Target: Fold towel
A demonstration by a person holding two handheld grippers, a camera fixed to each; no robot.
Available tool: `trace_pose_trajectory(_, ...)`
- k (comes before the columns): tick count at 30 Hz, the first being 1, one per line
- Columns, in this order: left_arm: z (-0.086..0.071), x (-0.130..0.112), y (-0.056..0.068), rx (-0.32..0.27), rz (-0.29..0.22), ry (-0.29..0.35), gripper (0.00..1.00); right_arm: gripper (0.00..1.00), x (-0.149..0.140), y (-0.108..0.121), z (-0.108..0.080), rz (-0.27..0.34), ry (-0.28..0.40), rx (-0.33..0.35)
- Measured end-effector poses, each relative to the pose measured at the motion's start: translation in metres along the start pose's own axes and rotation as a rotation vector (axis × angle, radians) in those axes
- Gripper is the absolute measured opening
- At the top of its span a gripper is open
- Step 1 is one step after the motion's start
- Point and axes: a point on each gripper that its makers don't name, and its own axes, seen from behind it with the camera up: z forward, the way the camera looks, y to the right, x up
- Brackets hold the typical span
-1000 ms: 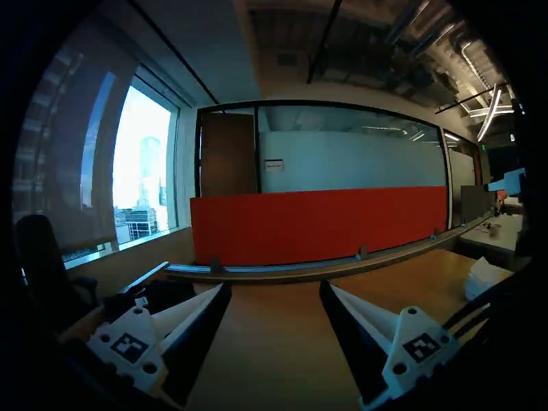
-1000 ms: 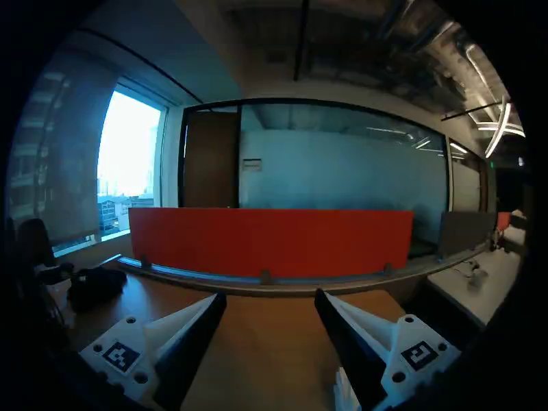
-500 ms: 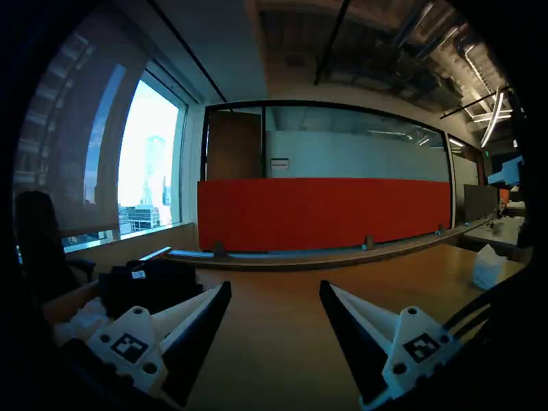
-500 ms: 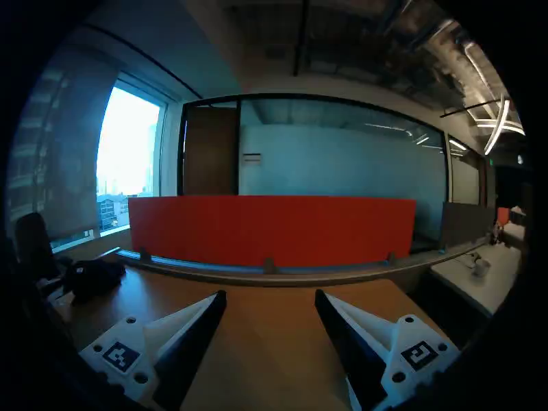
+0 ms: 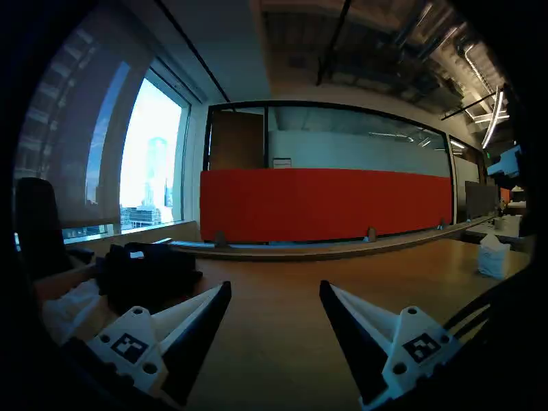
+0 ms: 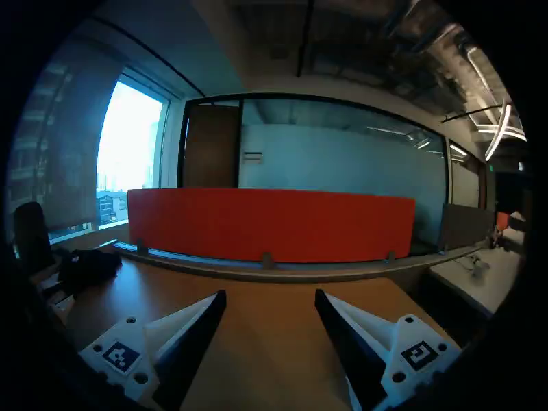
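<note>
Since a second ago both cameras have tipped down a little. The red partition [image 5: 325,204] now sits higher in the left gripper view, more of the wooden table [image 5: 274,342] shows, and the dark bundle [image 5: 147,274] at the left has grown larger and come further into the picture. The right gripper view has shifted the same way, only less.

The left gripper [image 5: 274,283] hangs over the near part of the table with its claw spread wide and nothing between the fingers, only bare wood. The right gripper [image 6: 270,292] is the same: wide apart, holding nothing, above the table.

In the left gripper view a crumpled white cloth [image 5: 68,315] lies at the near left, just beside the dark bundle and partly behind the left finger (it may be the towel, though I cannot tell for certain). It is well apart from both claws. At the far right of the table stands a small white object [image 5: 493,255], too small to make out.

The partition runs along the far edge of the table. Behind it are a glass wall and a brown door [image 5: 236,140]. A bright window [image 5: 154,164] fills the left side, with a dark chair [image 5: 38,226] in front of it. In the right gripper view a pale desk [image 6: 472,274] stands to the right, beyond the table's edge.
</note>
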Motion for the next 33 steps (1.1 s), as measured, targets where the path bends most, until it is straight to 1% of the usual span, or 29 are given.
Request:
trace_pose_trajectory(6,-0.001,-0.006,-0.001,0.004,0.005,0.004,0.96,1.0,-0.009,-0.003,0.002,0.001,-0.01,0.005)
trace_pose_trajectory(9,-0.002,-0.01,-0.003,0.01,0.011,-0.002,0.96,1.0,-0.012,-0.002,0.002,-0.009,-0.01,0.001)
trace_pose_trajectory(15,-0.003,-0.014,-0.006,0.016,0.001,-0.01,0.96,1.0,-0.015,-0.001,0.003,-0.013,-0.017,0.001)
trace_pose_trajectory(18,-0.002,-0.016,-0.009,0.026,0.004,-0.017,0.96,1.0,-0.017,-0.001,0.002,-0.013,-0.016,0.0)
trace_pose_trajectory(27,0.0,-0.017,-0.008,0.022,0.002,-0.021,0.96,1.0,-0.024,-0.001,0.0,-0.008,-0.025,-0.003)
trace_pose_trajectory(33,0.001,-0.019,-0.008,0.023,0.003,-0.023,0.96,1.0,-0.021,-0.001,-0.001,-0.018,-0.023,0.001)
